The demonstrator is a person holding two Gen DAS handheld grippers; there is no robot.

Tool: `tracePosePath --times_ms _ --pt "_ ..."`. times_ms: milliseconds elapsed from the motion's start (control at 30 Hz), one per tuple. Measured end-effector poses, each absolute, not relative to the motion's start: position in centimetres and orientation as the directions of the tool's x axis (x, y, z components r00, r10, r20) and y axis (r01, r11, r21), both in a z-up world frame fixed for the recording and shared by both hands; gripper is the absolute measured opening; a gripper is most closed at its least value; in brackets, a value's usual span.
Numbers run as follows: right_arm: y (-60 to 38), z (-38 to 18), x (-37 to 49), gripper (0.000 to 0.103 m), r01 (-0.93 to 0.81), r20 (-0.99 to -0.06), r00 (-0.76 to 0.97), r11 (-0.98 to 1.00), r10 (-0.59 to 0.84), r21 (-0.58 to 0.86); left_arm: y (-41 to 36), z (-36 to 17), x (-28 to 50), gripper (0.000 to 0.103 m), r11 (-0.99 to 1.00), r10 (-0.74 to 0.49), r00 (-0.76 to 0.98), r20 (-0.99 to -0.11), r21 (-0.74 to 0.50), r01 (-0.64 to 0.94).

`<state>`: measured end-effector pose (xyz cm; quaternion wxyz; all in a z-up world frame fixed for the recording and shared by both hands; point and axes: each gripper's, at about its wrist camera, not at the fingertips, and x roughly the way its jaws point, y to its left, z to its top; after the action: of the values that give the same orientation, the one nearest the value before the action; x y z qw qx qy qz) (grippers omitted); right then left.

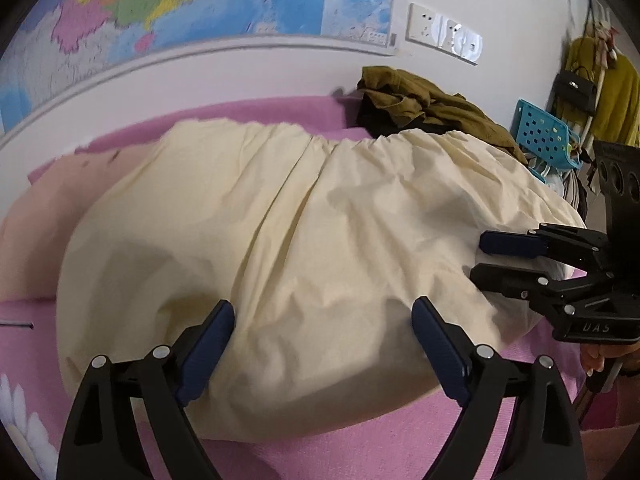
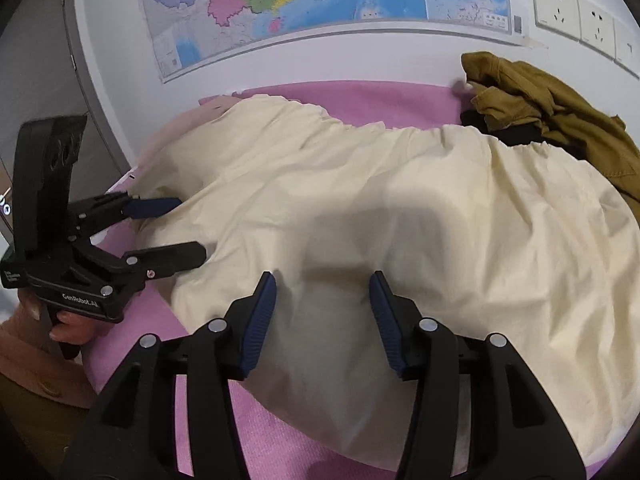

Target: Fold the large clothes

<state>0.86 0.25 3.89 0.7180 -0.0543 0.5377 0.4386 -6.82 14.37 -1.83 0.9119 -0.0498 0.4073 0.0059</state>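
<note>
A large cream garment (image 1: 304, 232) with a gathered far edge lies spread on the pink bed cover (image 1: 360, 440); it also fills the right wrist view (image 2: 400, 208). My left gripper (image 1: 324, 316) is open, its jaws wide apart over the garment's near edge, and it shows from the side in the right wrist view (image 2: 188, 228). My right gripper (image 2: 322, 292) is open and empty just above the cloth's near part, and it shows at the garment's right end in the left wrist view (image 1: 478, 256).
A crumpled olive garment (image 2: 552, 108) over something dark lies at the back right of the bed. A pale pink cloth (image 1: 36, 236) lies under the cream one at the left. A map (image 2: 320, 4) and sockets (image 2: 576, 16) are on the wall. A blue basket (image 1: 544, 132) stands beyond the bed.
</note>
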Motion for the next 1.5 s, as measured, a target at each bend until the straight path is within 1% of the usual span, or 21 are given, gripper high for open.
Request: tracePosePath --times_ms 133,200,267,300,333,367,433,567,667,733,833,900,1000,1067,1133,1200,1267,1367,1400,1467,1500 --pt "0.4 5.4 0.5 0.050 -0.722 -0.824 0.052 0.592 0.564 0.359 14.7 -1.6 -7.5 0.088 0.993 -0.042 0.672 -0.739 -0.105 -0.054" --pt "0.5 6.8 -0.1 0.057 -0.748 -0.802 0.063 0.560 0.594 0.357 14.8 -1.4 -7.9 0.087 0.993 -0.027 0.675 -0.737 -0.098 -0.066" --pt "1.0 7.7 -0.9 0.061 -0.785 -0.791 0.045 0.511 0.610 0.350 15.0 -1.0 -8.6 0.087 0.993 -0.024 0.682 -0.731 -0.097 -0.068" --pt "1.5 8.0 -1.6 0.065 -0.812 -0.792 0.034 0.480 0.609 0.334 15.4 -0.7 -9.3 0.087 0.991 -0.034 0.690 -0.723 -0.113 -0.069" --pt "1.9 8.1 -2.1 0.069 -0.833 -0.794 0.022 0.451 0.607 0.321 15.8 -0.6 -9.8 0.088 0.989 -0.052 0.695 -0.718 -0.135 -0.065" --pt "2.3 8.1 -2.8 0.070 -0.856 -0.801 0.017 0.422 0.598 0.298 16.2 -0.5 -10.2 0.088 0.986 -0.067 0.696 -0.715 -0.154 -0.064" --pt "3.4 7.6 -4.5 0.072 -0.903 -0.830 0.019 0.366 0.557 0.224 17.6 -0.3 -11.7 0.088 0.971 -0.122 0.698 -0.706 -0.230 -0.063" --pt "4.9 5.7 -6.6 0.072 -0.952 -0.873 0.119 0.303 0.474 0.035 19.3 -1.1 -13.7 0.088 0.929 -0.233 0.678 -0.697 -0.365 -0.057" --pt "5.2 4.9 -7.5 0.070 -0.959 -0.872 0.180 0.278 0.456 -0.053 19.2 -2.4 -13.9 0.088 0.895 -0.314 0.643 -0.699 -0.443 -0.044" --pt "5.0 5.0 -7.2 0.059 -0.957 -0.867 0.168 0.290 0.468 -0.029 18.8 -3.2 -13.5 0.088 0.880 -0.345 0.618 -0.706 -0.473 -0.049" --pt "4.4 6.1 -5.7 0.052 -0.937 -0.849 0.140 0.346 0.510 0.053 18.0 -3.8 -12.5 0.088 0.868 -0.366 0.613 -0.700 -0.494 -0.047" --pt "4.1 6.7 -4.8 0.051 -0.919 -0.835 0.123 0.379 0.536 0.107 18.2 -3.9 -11.6 0.088 0.845 -0.392 0.622 -0.678 -0.533 -0.049" --pt "3.9 7.0 -4.4 0.051 -0.904 -0.828 0.109 0.401 0.550 0.148 19.6 -4.0 -10.8 0.088 0.786 -0.417 0.660 -0.625 -0.612 -0.083" --pt "4.0 6.9 -4.5 0.051 -0.907 -0.830 0.108 0.397 0.547 0.144 21.4 -4.1 -10.8 0.088 0.709 -0.441 0.707 -0.553 -0.698 -0.103" --pt "4.1 6.8 -4.6 0.051 -0.906 -0.835 0.099 0.396 0.541 0.150 22.7 -4.4 -10.8 0.089 0.647 -0.458 0.733 -0.503 -0.754 -0.113" --pt "4.1 6.7 -4.4 0.052 -0.899 -0.834 0.087 0.404 0.546 0.170 23.3 -4.7 -10.3 0.089 0.643 -0.430 0.736 -0.522 -0.750 -0.157" --pt "4.0 6.7 -4.2 0.052 -0.888 -0.831 0.075 0.417 0.552 0.197 23.1 -4.6 -9.4 0.088 0.661 -0.417 0.728 -0.545 -0.731 -0.168" --pt "3.5 6.9 -4.2 0.056 -0.865 -0.826 0.050 0.439 0.561 0.245 22.2 -4.6 -7.4 0.088 0.688 -0.416 0.701 -0.580 -0.704 -0.174" --pt "2.9 7.3 -3.9 0.056 -0.845 -0.813 0.031 0.449 0.582 0.289 22.1 -4.7 -6.9 0.087 0.702 -0.401 0.689 -0.604 -0.685 -0.192" --pt "1.0 8.1 -3.4 0.056 -0.795 -0.778 -0.011 0.467 0.628 0.388 21.9 -4.6 -6.0 0.087 0.732 -0.379 0.684 -0.624 -0.654 -0.191" --pt "-0.1 8.5 -3.0 0.060 -0.765 -0.762 -0.021 0.481 0.648 0.430 21.8 -4.6 -5.8 0.087 0.744 -0.372 0.682 -0.630 -0.642 -0.187"
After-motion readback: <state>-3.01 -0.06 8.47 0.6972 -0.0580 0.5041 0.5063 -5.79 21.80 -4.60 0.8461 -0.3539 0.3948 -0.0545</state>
